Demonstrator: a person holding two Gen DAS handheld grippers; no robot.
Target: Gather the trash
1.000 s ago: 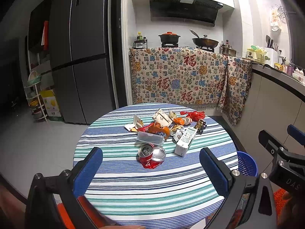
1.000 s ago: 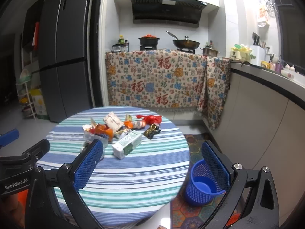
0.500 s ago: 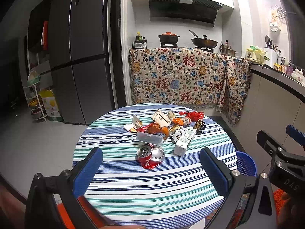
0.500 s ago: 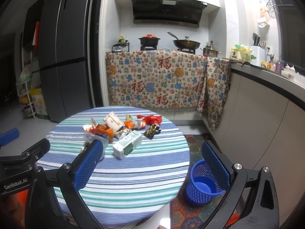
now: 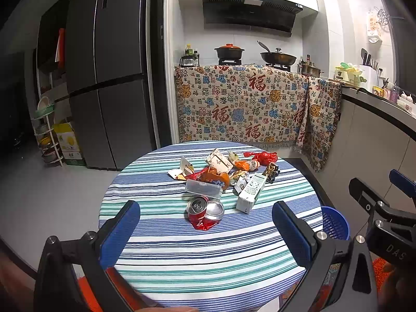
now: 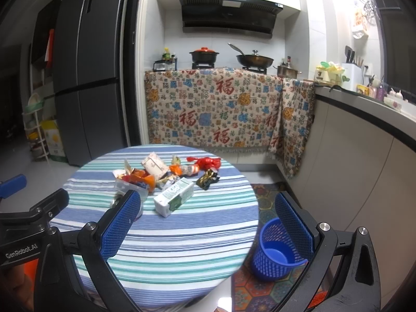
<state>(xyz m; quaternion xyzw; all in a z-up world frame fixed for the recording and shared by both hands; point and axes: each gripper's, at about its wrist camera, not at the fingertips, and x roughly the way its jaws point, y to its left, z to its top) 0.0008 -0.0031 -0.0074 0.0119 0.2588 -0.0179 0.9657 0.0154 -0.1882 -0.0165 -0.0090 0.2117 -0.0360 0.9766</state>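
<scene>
A heap of trash lies on the round striped table (image 5: 208,247): a crushed red can (image 5: 205,212), a clear plastic box (image 5: 203,188), a white and green carton (image 5: 251,192), an orange wrapper (image 5: 215,177), a red bag (image 5: 264,157). The carton also shows in the right wrist view (image 6: 174,197). A blue mesh basket (image 6: 277,250) stands on the floor right of the table. My left gripper (image 5: 208,231) is open and empty, short of the can. My right gripper (image 6: 208,223) is open and empty over the table's right edge.
A patterned cloth (image 5: 249,106) hangs over the stove counter behind the table. A grey fridge (image 5: 104,78) stands at the back left. A kitchen counter (image 6: 364,135) runs along the right. A coloured floor mat (image 6: 262,286) lies under the basket.
Both views are nearly the same; the left gripper has drifted very slightly, the trash looking a touch further left. Nothing was taken hold of.
</scene>
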